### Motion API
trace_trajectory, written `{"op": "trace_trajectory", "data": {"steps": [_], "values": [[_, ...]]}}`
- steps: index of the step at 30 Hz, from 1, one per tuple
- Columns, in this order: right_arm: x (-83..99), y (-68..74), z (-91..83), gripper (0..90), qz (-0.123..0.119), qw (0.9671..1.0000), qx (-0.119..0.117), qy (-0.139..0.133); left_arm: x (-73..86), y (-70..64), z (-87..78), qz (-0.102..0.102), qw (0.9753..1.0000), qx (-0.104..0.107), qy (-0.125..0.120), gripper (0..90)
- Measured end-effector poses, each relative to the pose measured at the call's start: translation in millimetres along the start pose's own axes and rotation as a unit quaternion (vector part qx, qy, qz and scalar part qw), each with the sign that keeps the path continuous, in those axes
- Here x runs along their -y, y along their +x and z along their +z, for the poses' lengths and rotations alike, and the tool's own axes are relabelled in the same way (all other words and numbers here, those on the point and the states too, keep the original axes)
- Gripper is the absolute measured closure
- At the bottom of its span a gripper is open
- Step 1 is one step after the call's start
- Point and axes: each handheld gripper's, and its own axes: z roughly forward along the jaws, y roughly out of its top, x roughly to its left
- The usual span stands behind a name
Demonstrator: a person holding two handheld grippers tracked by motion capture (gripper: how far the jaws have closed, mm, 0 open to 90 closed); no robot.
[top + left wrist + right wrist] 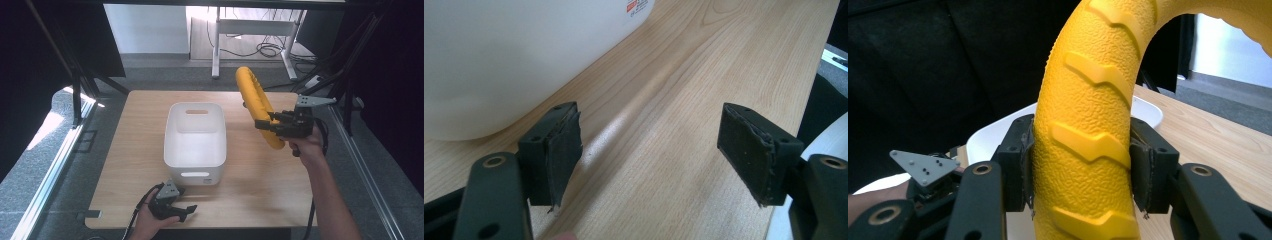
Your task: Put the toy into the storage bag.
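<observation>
Nearest the camera, at the front edge of the wooden worktop (250, 170), the person's left hand (147, 220) rests low with the left tongs (186, 212) lying just above the surface, jaws spread wide and holding nothing; the left gripper view confirms bare wood grain between the two black pads (561, 150), with the white wall of the bin close on one side. Just beyond that hand, a white plastic bin (195, 142) stands upright near the middle of the worktop, with handle slots cut in its near and far walls, and nothing can be seen inside it. Further right, the right hand (305, 145) holds the right tongs (267, 125) raised above the worktop, jaws closed on a yellow ring (255, 102) with raised tread-like ribs. The ring stands roughly on edge, clear of the surface and beside the bin's right wall, not over it. In the right gripper view both pads press against opposite sides of the ring's textured band (1083, 150).
</observation>
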Motion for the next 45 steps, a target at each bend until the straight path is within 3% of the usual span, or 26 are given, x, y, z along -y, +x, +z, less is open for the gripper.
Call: {"op": "trace_trajectory", "data": {"steps": [6, 45], "values": [[-5.5, 8.9, 5.8, 51.5, -0.002, 0.9999, 0.005, -0.01, 0.1, 0.1, -0.2, 0.0, 1.0, 0.0, 0.0, 25.7], [-29.5, 45.5, 26.0, 51.5, -0.032, 0.9979, -0.038, -0.042, 0.3, 0.0, 0.9, 0.001, 1.0, 0.002, 0.003, 25.7]]}}
